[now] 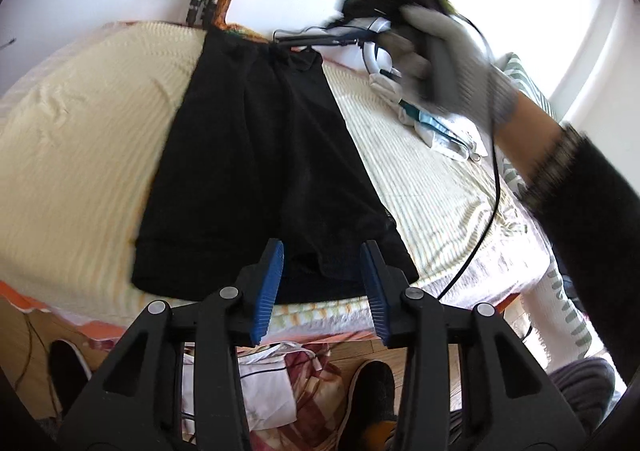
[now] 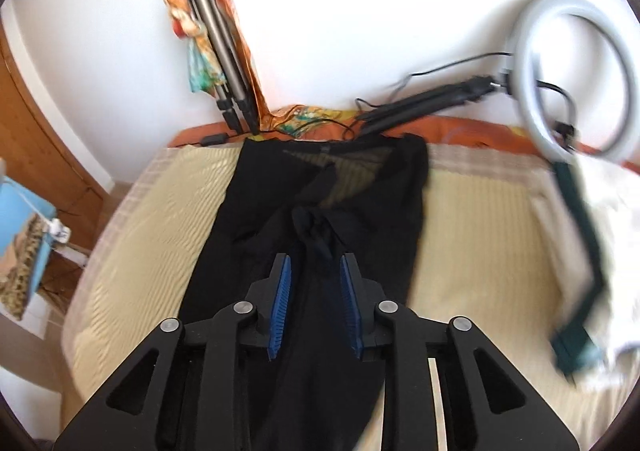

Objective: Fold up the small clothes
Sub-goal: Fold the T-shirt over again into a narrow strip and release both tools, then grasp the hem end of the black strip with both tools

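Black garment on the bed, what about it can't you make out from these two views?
- Black garment: its near hem, left wrist view, sits behind the left gripper.
- Right wrist view: motion blur smears its folds; the right gripper frame covers its near end.
- Right gripper in the left wrist view: blurred, fingers unreadable.

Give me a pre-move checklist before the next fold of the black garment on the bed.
1. Left gripper free of cloth: ok, jaws apart, nothing between them.
2. Right gripper free of cloth: ok, jaws apart above the fabric.
3. Black garment lying flat on the bed: not ok, bunched knot near its middle in the right wrist view.
4. Near hem within the bed edge: ok.
5. Black cable clear of the garment: ok, it lies to the side.
6. Fold line chosen: cannot tell.
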The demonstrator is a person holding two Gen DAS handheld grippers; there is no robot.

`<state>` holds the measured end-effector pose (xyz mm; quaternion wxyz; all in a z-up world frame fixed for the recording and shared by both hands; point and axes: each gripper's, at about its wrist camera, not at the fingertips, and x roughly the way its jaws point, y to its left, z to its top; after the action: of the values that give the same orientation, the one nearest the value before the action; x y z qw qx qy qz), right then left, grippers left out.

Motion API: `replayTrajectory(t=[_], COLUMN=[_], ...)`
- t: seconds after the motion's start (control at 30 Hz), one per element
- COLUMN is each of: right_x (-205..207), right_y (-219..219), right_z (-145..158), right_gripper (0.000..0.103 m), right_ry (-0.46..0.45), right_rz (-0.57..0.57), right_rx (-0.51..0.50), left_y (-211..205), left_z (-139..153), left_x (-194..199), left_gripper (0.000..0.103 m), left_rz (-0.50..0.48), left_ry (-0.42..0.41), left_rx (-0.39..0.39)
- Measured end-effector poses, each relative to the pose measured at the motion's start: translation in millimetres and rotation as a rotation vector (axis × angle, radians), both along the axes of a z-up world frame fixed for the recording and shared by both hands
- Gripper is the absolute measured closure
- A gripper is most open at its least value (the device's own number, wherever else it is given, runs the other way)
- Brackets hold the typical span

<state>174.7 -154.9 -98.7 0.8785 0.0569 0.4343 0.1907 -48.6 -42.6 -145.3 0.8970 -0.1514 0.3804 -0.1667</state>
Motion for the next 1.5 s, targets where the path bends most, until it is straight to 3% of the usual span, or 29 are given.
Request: replayTrajectory(t=[0.2,0.33,0.43,0.5,0.6,0.77,0.9,0.97,1.03,1.07,1.17,1.3,1.43,1.5], right_x=[-103.0,-170.5,-208.1,-226.6,-237.1,-242.0,-244.8,-242.4,-241.6,-240.5,-239.4,-244.7,-259.1,-264.6], right_y=[-48.8,-62.1,-70.6,-74.1,-72.4,-68.4,-61.3,-57.1,-56.2,-54.5,-44.1,-43.5,-63.7,-63.1], right_z=[6.0,-11.3,-32.5,-47.0,-64.5,-78.7,-94.3,-95.0,-94.1,-94.8,-101.3,-97.3,-82.5,-79.4], right_gripper=[0.078,0.077,0.067,0.066,0.066,0.066,0.066,0.066,0.068,0.076,0.096,0.100,0.101,0.101], right_ry=[0.061,0.135,0.197,0.225,0.264,0.282,0.316,0.305,0.301,0.305,0.328,0.291,0.262,0.247], right_rz=[-0.045,-0.016,-0.024,-0.029,-0.027,-0.013,0.011,0.028,0.037,0.042,0.089,0.076,0.046,0.063], right_rx=[0.046,0.070,0.126,0.152,0.159,0.218,0.217,0.209,0.211,0.221,0.224,0.210,0.305,0.303], left_y=[47.0,83.9,98.3,101.2,105.2,107.6,99.5,96.3,93.4,92.1,88.2,89.2,99.2,98.7], left_z=[28.2,30.1,21.4,10.2,-7.0,-29.7,-33.4,-34.9,-37.2,-37.1,-34.3,-28.6,-17.5,-19.5], left_x=[-14.8,-1.1,11.4,18.2,29.4,42.4,47.6,50.0,51.7,52.1,51.9,50.3,40.7,41.3], left_gripper=[0.062,0.061,0.061,0.061,0.061,0.062,0.066,0.086,0.094,0.097,0.100,0.101,0.101,0.101], left_rz=[0.026,0.049,0.042,0.022,0.023,0.022,0.005,0.001,-0.004,-0.008,-0.017,-0.010,-0.018,-0.023], left_ry=[-0.024,0.073,0.150,0.209,0.271,0.361,0.372,0.376,0.378,0.374,0.347,0.326,0.298,0.297], left_rx=[0.019,0.009,0.013,0.007,-0.026,-0.148,-0.132,-0.128,-0.114,-0.106,-0.065,-0.057,-0.079,-0.067])
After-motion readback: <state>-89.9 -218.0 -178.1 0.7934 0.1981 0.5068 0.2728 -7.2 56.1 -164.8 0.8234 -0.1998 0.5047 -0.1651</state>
